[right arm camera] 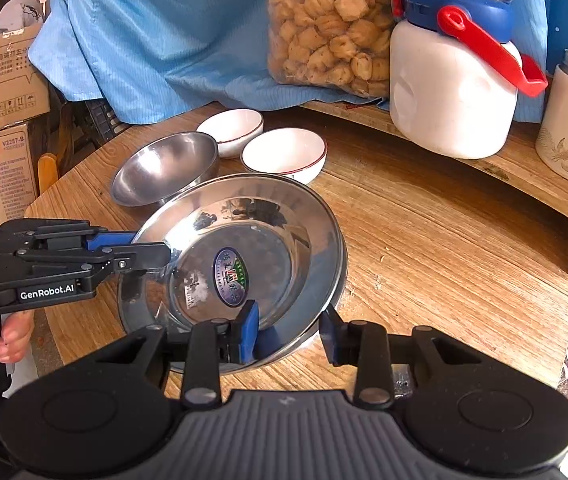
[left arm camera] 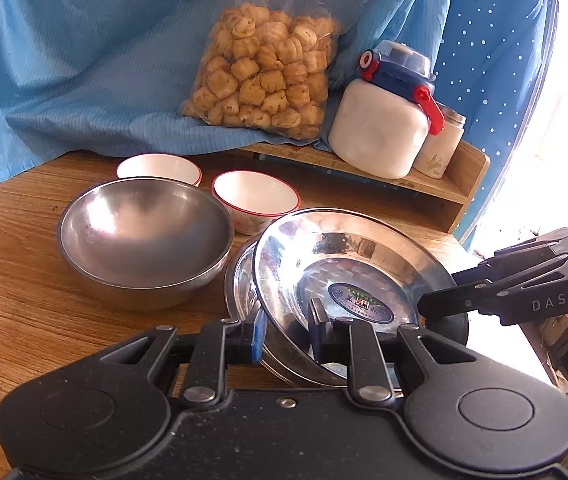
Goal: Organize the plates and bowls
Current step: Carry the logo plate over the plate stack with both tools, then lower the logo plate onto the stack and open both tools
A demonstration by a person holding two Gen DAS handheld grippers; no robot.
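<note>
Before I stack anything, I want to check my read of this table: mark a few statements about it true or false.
1. The steel bowl is empty. True.
2. The two white bowls are nested one inside the other. False: they stand side by side.
3. The top plate, which has a sticker, lies tilted over the lower plate. True.
4. The snack bag lies flat on the table among the bowls. False: it stands on the raised wooden shelf behind them.
5. Only one gripper is at the top plate. False: the left gripper and the right gripper both clamp its rim.
</note>
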